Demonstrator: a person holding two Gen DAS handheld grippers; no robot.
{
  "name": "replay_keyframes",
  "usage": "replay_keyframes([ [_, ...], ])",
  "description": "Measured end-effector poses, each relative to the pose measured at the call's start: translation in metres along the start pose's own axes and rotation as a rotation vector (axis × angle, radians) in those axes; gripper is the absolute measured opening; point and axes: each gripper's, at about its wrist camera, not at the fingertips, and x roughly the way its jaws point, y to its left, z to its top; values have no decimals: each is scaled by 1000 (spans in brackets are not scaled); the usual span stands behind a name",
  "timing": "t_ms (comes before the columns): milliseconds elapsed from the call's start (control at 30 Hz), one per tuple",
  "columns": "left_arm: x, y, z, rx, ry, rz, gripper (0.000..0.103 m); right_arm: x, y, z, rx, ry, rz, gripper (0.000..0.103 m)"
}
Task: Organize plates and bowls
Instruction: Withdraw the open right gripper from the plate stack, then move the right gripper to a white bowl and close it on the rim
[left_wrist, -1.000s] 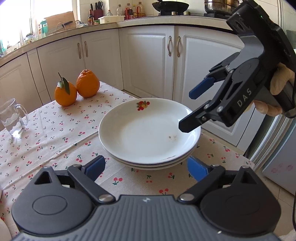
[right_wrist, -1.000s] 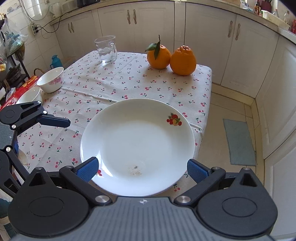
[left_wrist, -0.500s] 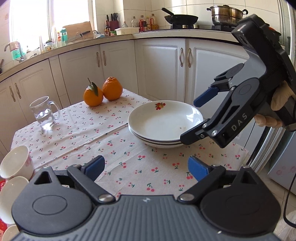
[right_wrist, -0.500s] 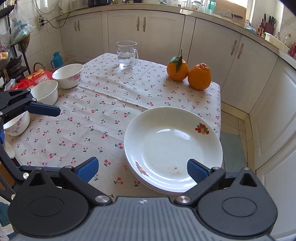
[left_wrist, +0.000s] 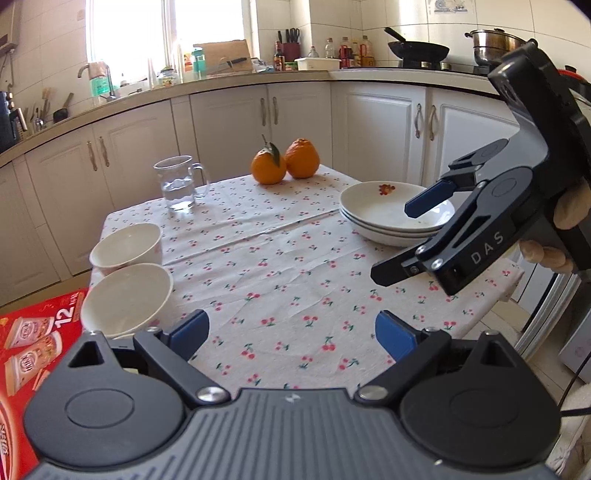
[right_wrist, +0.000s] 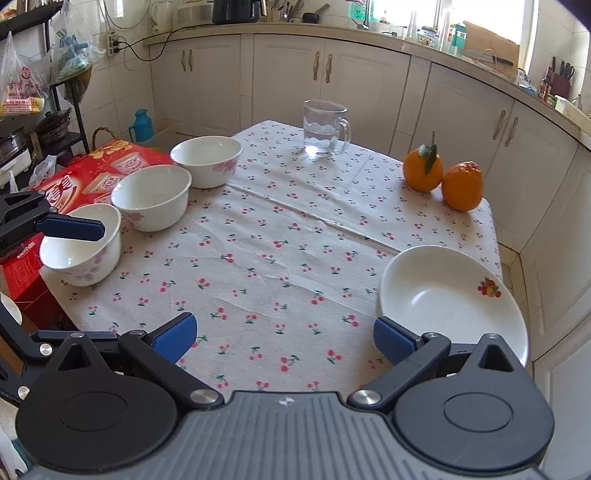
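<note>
A stack of white plates (left_wrist: 388, 214) with a fruit motif sits at the table's right corner, also low on the right in the right wrist view (right_wrist: 450, 302). Three white bowls (right_wrist: 205, 158) (right_wrist: 151, 195) (right_wrist: 81, 247) stand in a row along the left edge; two of them show in the left wrist view (left_wrist: 127, 247) (left_wrist: 127, 295). My left gripper (left_wrist: 291, 332) hangs open and empty over the cherry-print cloth. My right gripper (right_wrist: 284, 338) is open and empty too, held by a hand just in front of the plates (left_wrist: 406, 236). A blue pad (right_wrist: 70, 227) of the left gripper shows over the nearest bowl.
A glass mug (right_wrist: 325, 127) with water stands at the far side, two oranges (right_wrist: 443, 179) at the far right corner. A red carton (right_wrist: 92, 173) lies beside the table's left edge. White kitchen cabinets (left_wrist: 295, 122) ring the table (right_wrist: 277, 240).
Both grippers have drawn back from the plate stack and swung left. The plates slid to the right of each view and the bowls came into sight.
</note>
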Motion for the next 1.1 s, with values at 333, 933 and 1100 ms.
replay_keyframes([
  [333,-28,52,-43,-55,38,143,97,24,59,20,-37,-17,97,103],
  [933,-9,94,-71,-136,88,125,94,69,128,66,-154,-7,331,98],
  [1100,-8,98,-73,-151,87,112,92,87,135,71,-155,29,369,85],
])
